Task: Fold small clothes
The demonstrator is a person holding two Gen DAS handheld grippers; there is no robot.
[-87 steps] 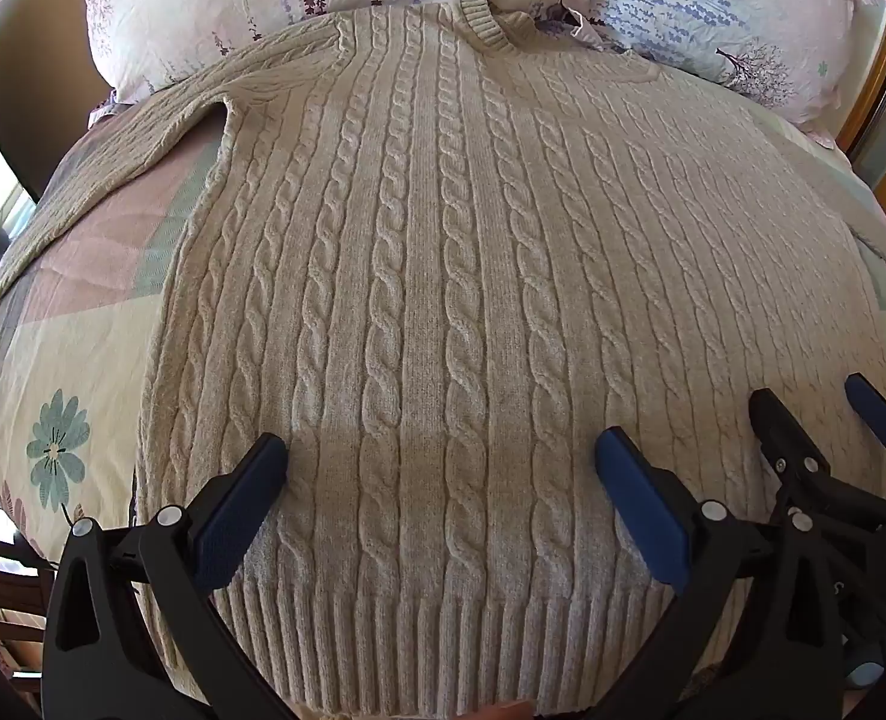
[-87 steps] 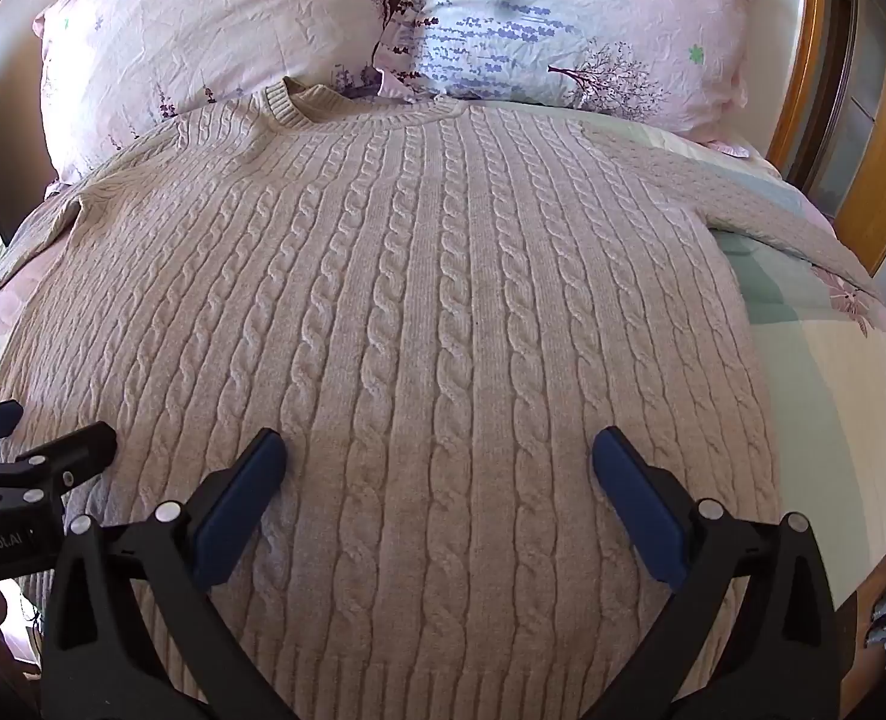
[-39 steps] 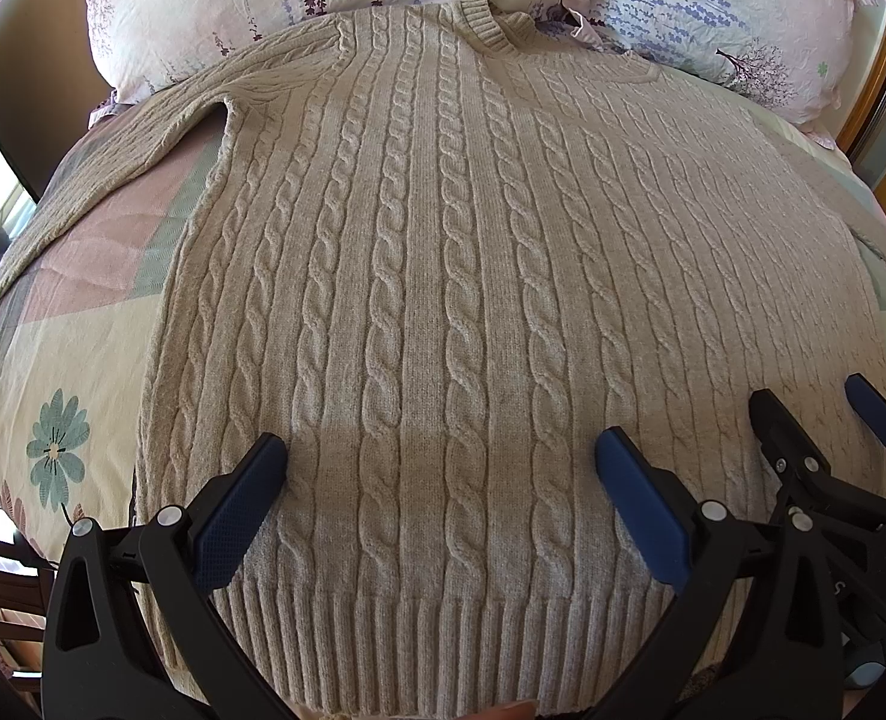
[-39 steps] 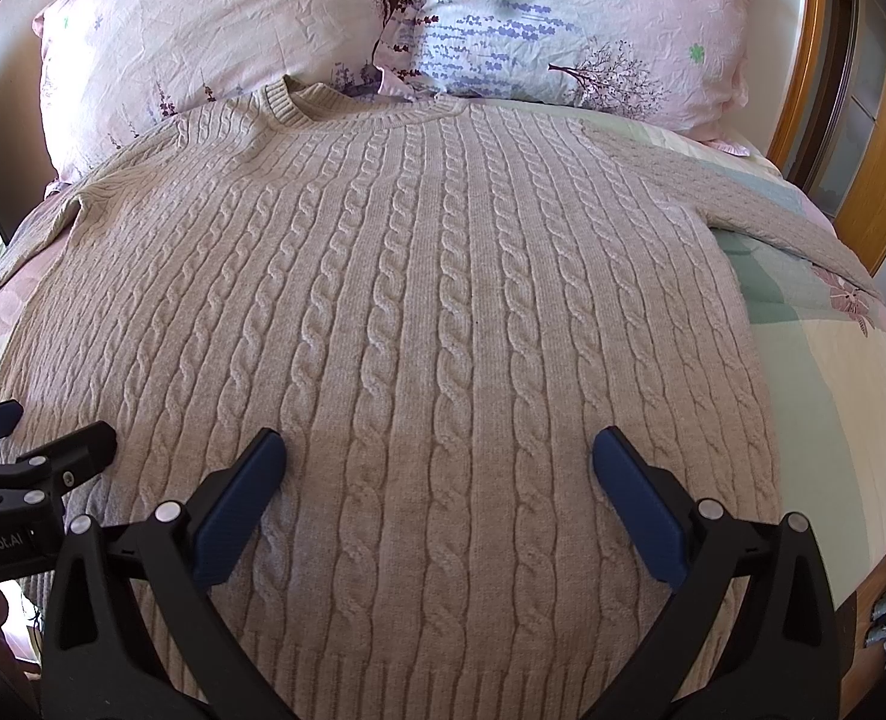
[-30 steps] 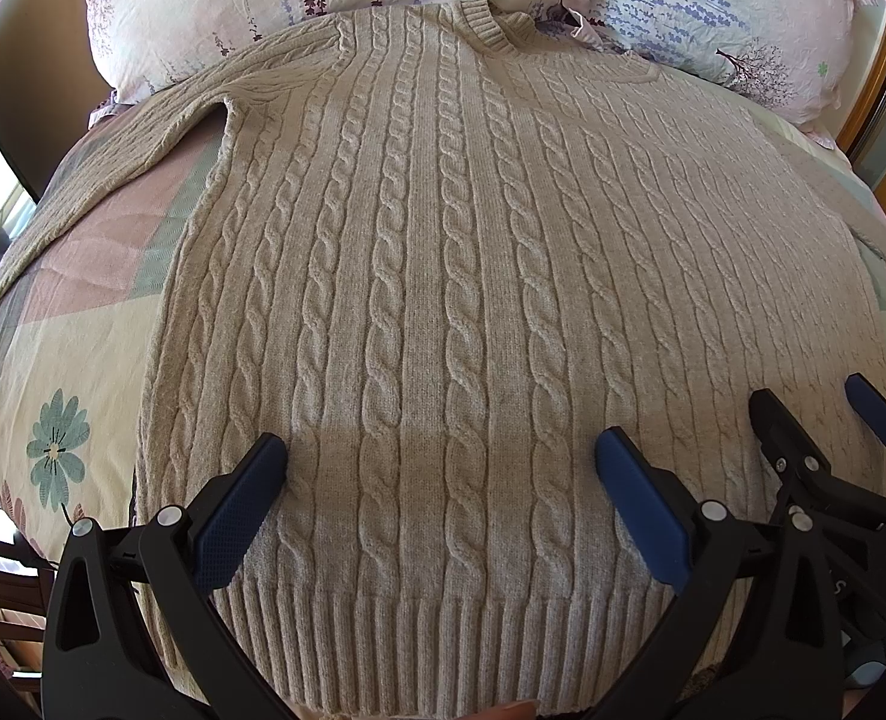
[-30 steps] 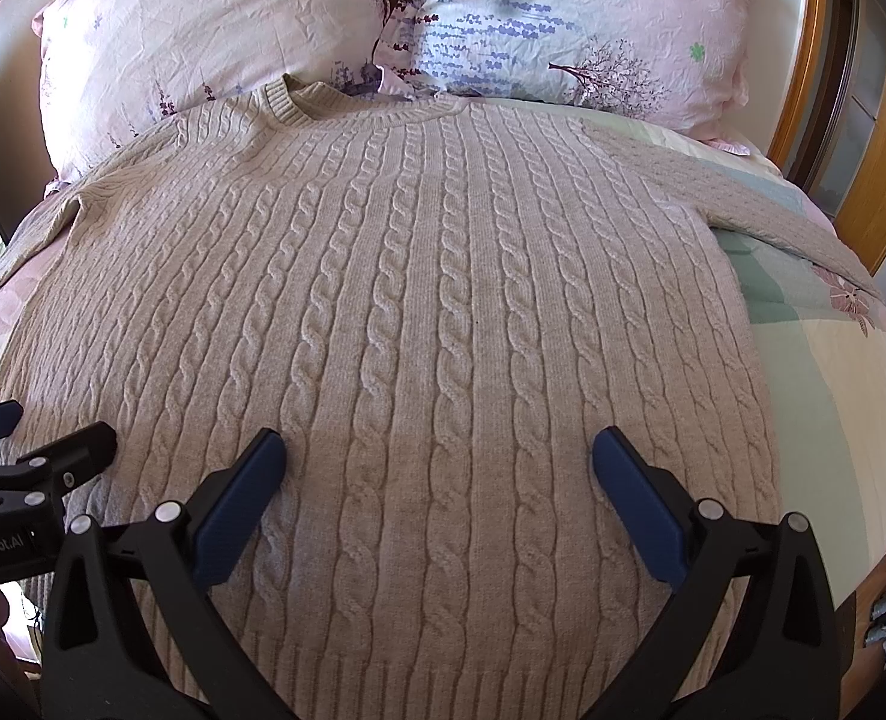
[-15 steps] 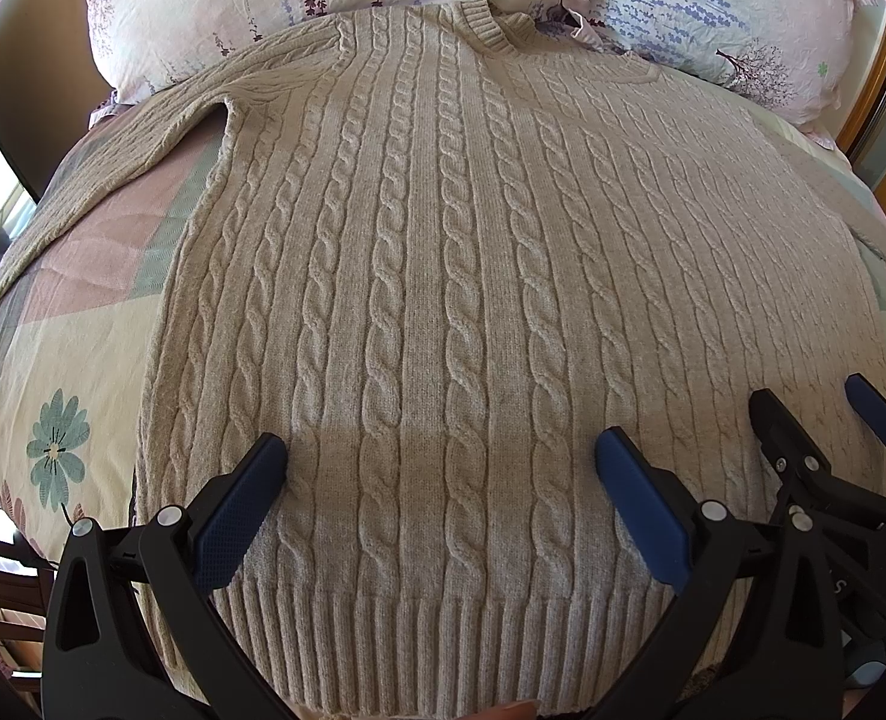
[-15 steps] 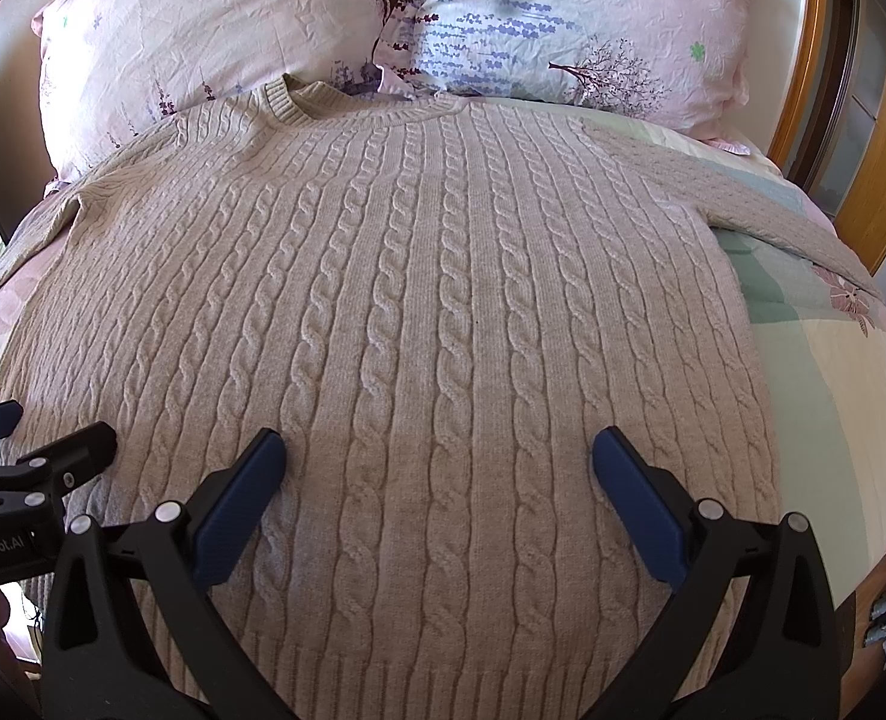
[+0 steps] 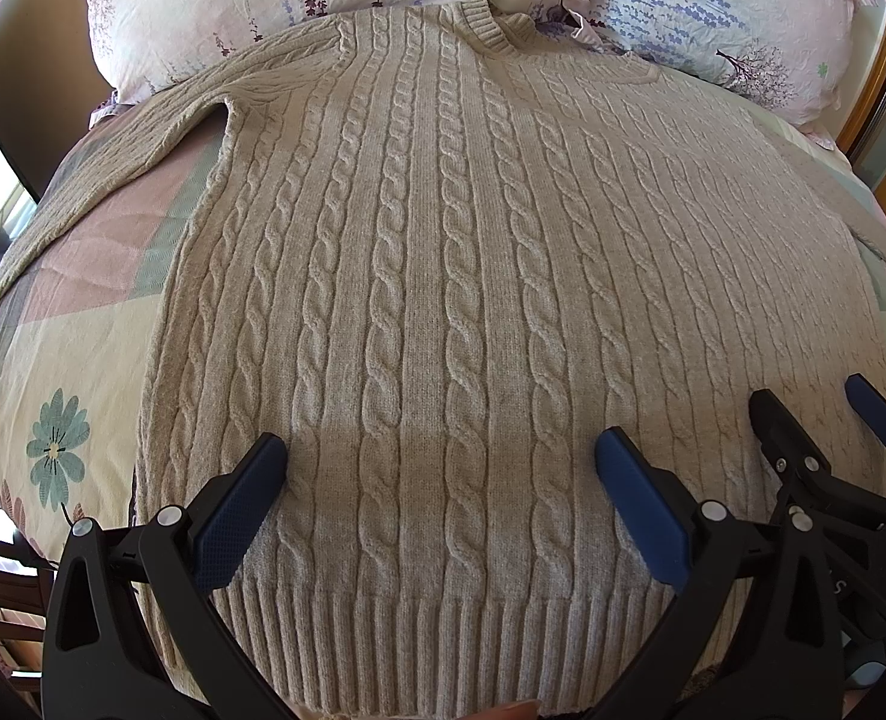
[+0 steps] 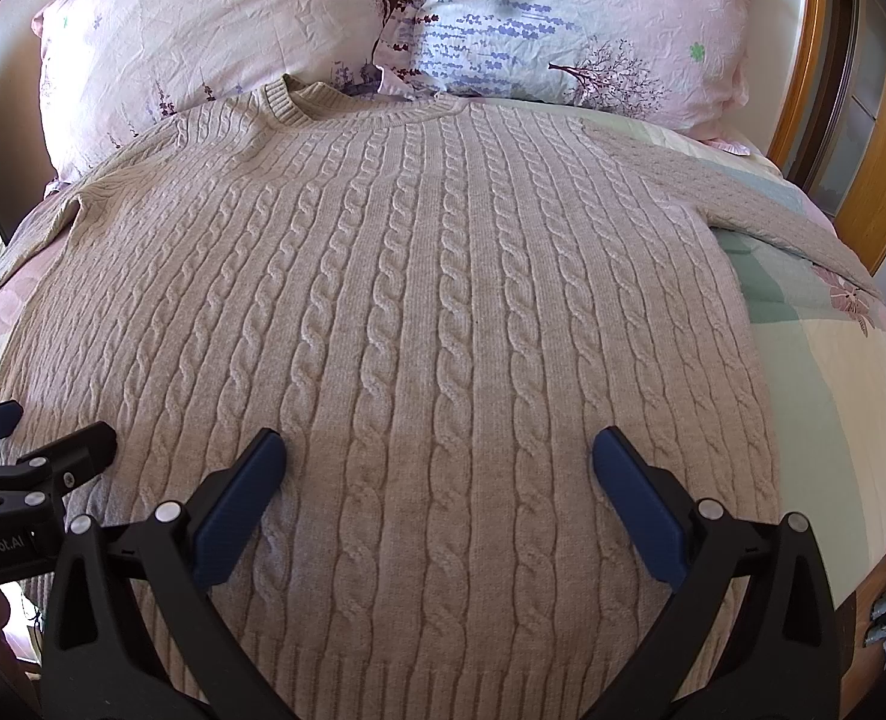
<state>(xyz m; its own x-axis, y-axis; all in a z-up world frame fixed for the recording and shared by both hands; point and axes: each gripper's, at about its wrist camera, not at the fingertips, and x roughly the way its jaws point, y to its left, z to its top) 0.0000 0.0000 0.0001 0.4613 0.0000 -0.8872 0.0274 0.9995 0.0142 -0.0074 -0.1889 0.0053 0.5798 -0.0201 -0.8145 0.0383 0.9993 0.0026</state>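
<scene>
A beige cable-knit sweater [image 9: 443, 276] lies flat and face up on the bed, collar toward the pillows, both sleeves spread outward; it also fills the right wrist view [image 10: 419, 312]. My left gripper [image 9: 440, 462] is open and empty, hovering over the lower body just above the ribbed hem [image 9: 443, 642]. My right gripper [image 10: 437, 462] is open and empty over the lower right part of the sweater. The right gripper also shows at the right edge of the left wrist view [image 9: 827, 420].
Two floral pillows [image 10: 215, 30] [image 10: 563, 24] lie at the head of the bed. The patchwork bedspread [image 9: 65, 372] shows on either side of the sweater [image 10: 833, 396]. A wooden bed frame [image 10: 881, 168] stands at the right.
</scene>
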